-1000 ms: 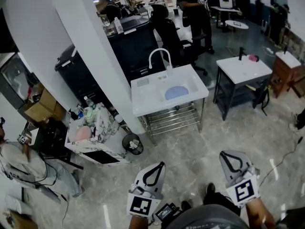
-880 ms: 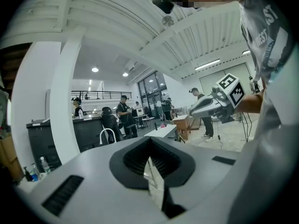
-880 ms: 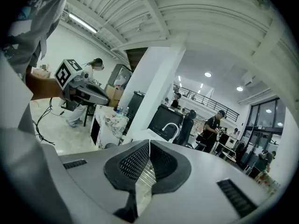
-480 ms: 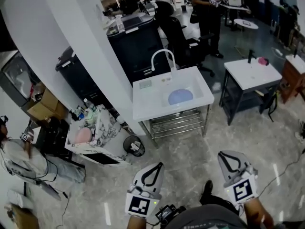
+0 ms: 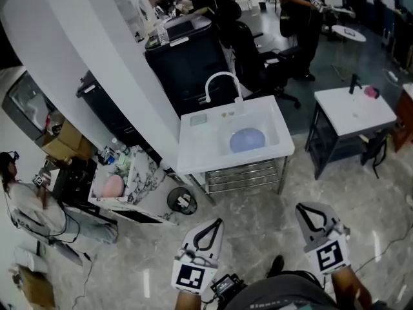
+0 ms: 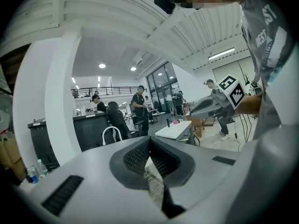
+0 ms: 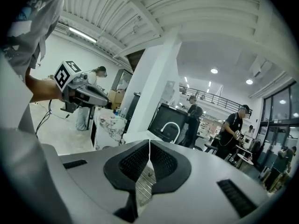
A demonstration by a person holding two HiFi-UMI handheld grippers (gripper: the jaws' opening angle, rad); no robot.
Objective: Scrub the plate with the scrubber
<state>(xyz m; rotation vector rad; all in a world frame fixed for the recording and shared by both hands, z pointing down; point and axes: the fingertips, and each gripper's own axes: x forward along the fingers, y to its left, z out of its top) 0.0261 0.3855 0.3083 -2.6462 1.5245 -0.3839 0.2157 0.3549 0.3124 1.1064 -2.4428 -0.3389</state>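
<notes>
Plate (image 5: 247, 139), round and pale blue, lies in sink (image 5: 193, 148).

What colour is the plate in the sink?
The plate is pale blue. The head view shows it best.

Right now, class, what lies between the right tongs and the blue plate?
The head view shows only bare floor, then the front rim of the sink, between the right tongs and the plate.
</notes>
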